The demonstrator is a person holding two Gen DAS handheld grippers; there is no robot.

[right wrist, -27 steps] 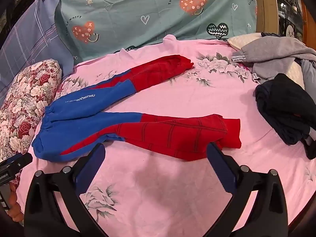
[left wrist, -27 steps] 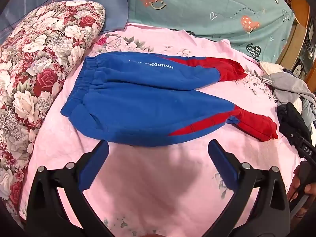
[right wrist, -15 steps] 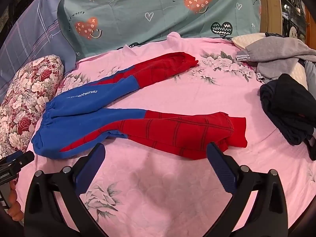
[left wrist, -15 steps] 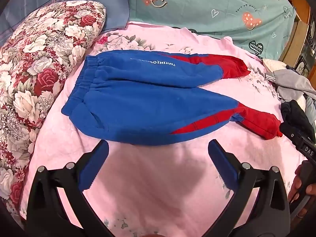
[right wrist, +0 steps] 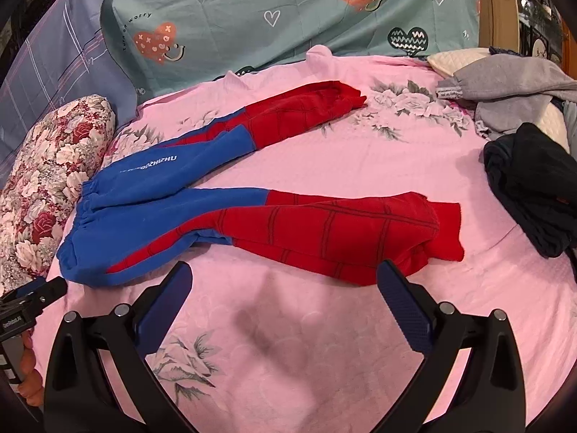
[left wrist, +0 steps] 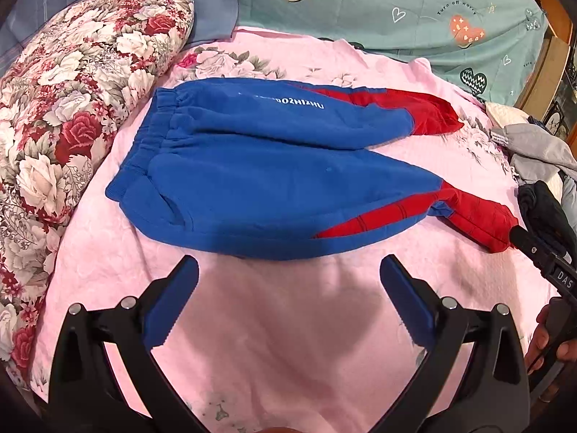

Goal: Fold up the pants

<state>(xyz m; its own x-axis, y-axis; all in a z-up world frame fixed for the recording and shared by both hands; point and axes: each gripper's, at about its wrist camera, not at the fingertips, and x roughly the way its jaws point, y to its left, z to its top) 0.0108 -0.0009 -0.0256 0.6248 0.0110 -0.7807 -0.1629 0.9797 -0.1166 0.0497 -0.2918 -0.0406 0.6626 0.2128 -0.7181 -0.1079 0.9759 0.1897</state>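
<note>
Floral pillow (left wrist: pixel 65 137) far left. Pants (left wrist: pixel 274 176) lie flat on the pink bed (left wrist: pixel 288 342), long axis left-right, waistband left, legs splayed right. Left tongs (left wrist: pixel 288 278) spread wide, empty, just short of the waist end; right tongs (right wrist: pixel 285 285) likewise released, nearer the red cuff (right wrist: pixel 432 231). Only the right view shows both legs full length.

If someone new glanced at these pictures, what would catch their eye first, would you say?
Most likely the blue and red pants, spread flat with legs apart in the middle of the pink floral bedsheet. Next, the flowered pillow just beyond their waistband, and the heap of grey and dark clothes past the leg cuffs.
</note>
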